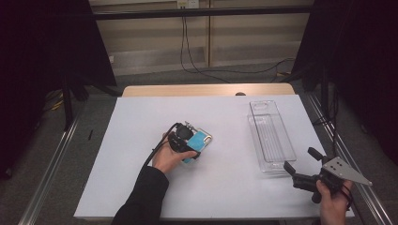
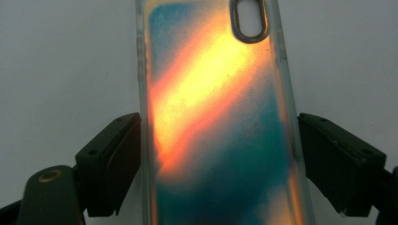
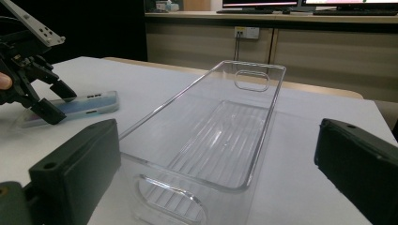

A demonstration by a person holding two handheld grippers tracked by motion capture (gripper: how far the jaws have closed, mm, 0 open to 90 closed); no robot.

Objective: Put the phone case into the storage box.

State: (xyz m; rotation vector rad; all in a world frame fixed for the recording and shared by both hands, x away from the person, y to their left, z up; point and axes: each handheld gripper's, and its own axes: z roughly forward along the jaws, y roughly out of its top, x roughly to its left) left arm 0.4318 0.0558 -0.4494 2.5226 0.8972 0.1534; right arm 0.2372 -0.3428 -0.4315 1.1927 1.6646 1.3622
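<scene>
The left gripper (image 1: 199, 140) sits over a phone case (image 1: 199, 142) that lies flat near the middle of the white table (image 1: 141, 187). In the left gripper view the case (image 2: 220, 131) runs up between the two jaws, which stand against its long clear edges, so the grip looks closed on the case across its width. The right gripper (image 1: 300, 161) waits at the near right with its jaws wide apart and nothing between them, just short of the near end of a clear plastic tray (image 1: 271, 136).

The step in hand appears to be picking the case up, probably to carry it to the tray. To do it well, keep the squeeze even on both edges, since the case is thin and slick and could twist or pop out. Lift straight up before moving right, hold it level, and lower it inside the tray walls rather than dropping it.
</scene>
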